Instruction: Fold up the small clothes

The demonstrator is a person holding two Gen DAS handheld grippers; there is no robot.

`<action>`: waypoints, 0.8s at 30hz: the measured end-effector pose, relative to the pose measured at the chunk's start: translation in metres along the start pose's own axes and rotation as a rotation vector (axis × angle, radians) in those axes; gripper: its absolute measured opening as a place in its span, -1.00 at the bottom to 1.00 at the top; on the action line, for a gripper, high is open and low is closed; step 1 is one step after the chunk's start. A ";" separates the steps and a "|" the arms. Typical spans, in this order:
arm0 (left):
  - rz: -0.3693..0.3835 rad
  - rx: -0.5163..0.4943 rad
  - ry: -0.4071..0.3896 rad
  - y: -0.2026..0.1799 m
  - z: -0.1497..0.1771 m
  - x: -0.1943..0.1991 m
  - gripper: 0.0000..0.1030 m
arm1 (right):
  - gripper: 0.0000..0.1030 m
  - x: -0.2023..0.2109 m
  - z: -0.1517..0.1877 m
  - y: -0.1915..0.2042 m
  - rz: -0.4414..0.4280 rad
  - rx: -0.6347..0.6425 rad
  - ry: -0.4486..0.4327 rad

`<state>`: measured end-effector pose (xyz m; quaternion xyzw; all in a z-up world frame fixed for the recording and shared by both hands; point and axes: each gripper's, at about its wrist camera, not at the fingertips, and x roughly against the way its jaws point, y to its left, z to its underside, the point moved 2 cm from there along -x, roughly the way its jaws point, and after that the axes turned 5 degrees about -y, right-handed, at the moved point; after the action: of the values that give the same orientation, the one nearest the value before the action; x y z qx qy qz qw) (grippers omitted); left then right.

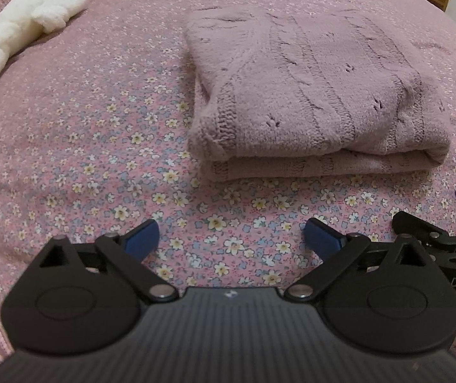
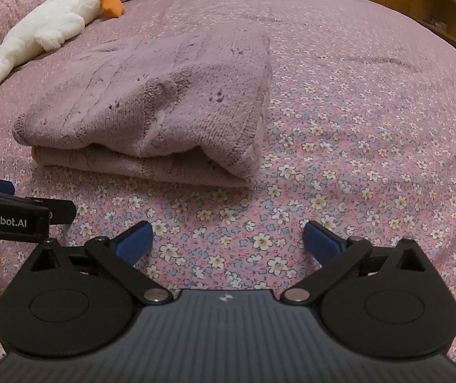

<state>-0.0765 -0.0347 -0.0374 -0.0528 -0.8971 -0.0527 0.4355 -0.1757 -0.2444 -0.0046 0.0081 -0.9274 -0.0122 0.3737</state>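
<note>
I see the folded mauve knitted sweater [image 1: 311, 95] lying at the centre of the frame on the bed's pink floral sheet [image 1: 84, 146], apart from both grippers. My left gripper [image 1: 231, 239] and right gripper [image 2: 228, 239] hover low in the frame, blue pads spread wide, holding nothing. A white plush goose with an orange beak [image 2: 40, 35] lies upper left.

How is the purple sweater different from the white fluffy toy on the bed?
The sweater is dusty purple knit; the plush toy is white and fluffy with an orange part at one end. The sweater is folded into a thick, neat block of layers; the toy lies stretched out long and thin. The sweater sits close in front of both open hand-held grippers; the toy lies farther back on the left. Both look soft and rest on the flowered bedspread.
</note>
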 end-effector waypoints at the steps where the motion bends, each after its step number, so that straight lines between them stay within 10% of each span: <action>1: 0.000 -0.001 -0.003 0.000 0.001 0.000 0.95 | 1.00 0.000 0.000 0.000 0.000 0.000 0.000; 24: -0.002 -0.002 -0.007 -0.002 0.002 0.000 0.94 | 1.00 0.000 0.001 0.001 0.001 0.001 0.000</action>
<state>-0.0783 -0.0362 -0.0387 -0.0524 -0.8987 -0.0540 0.4320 -0.1763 -0.2437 -0.0049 0.0080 -0.9275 -0.0117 0.3735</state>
